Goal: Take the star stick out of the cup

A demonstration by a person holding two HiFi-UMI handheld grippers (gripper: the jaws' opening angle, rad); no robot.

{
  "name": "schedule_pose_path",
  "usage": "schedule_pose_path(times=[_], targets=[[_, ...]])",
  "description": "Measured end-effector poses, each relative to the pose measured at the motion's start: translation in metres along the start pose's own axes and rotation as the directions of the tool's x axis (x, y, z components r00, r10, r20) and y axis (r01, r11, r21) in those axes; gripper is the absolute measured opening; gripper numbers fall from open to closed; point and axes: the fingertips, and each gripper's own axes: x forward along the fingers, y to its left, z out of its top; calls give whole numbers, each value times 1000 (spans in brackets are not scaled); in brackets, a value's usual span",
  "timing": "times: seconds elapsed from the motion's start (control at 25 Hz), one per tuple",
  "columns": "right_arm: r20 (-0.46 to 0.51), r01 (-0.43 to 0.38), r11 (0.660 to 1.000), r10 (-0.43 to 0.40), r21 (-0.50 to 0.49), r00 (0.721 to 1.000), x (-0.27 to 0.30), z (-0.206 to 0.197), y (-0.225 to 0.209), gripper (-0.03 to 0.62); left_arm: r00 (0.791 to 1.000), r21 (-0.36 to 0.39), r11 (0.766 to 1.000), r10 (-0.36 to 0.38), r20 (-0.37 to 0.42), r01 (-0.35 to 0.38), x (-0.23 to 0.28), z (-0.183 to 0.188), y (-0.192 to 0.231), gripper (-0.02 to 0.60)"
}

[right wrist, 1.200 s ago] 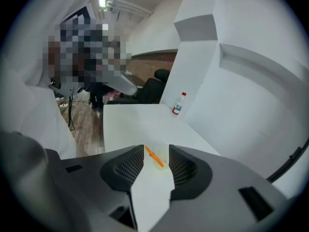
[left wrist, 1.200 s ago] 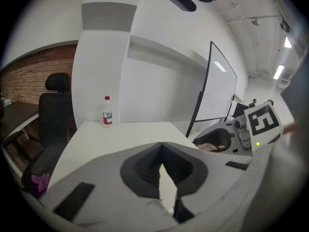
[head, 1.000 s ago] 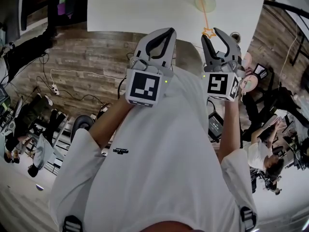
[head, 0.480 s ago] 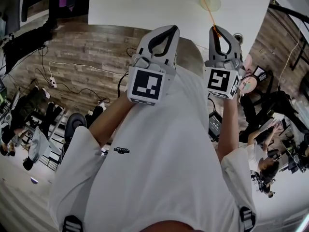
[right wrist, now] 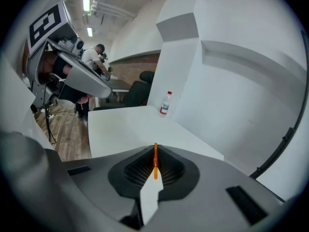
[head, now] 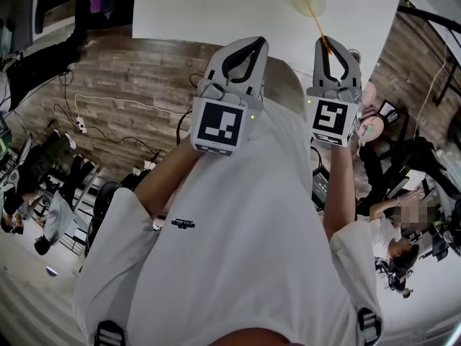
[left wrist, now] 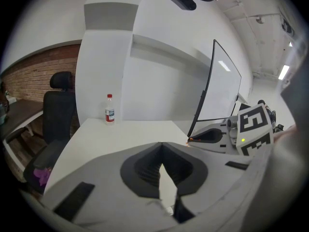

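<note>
Right gripper clamped on the thin orange star stick, over the white table

Its jaws have just been closing and now pinch the stick's near end, seen edge-on as a narrow orange strip between the pads in the right gripper view; the slim shaft slants away from the jaws to the pale translucent round cup, where its far end sits within the rim; the left gripper hangs beside it, jaw tips together, nothing between them.
</note>
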Motion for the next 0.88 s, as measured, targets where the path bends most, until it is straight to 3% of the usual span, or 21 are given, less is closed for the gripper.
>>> schedule_pose_path(times=[0.28, 0.88], targets=[[19, -6, 995, 4, 97, 1000, -17, 5, -13, 20, 1000, -5, 1000, 16, 25, -16, -2, 10, -4, 8], [69, 20, 971, -37, 236, 997, -109, 26, -47, 18, 993, 49, 998, 35, 115, -41, -19, 49, -5, 8]])
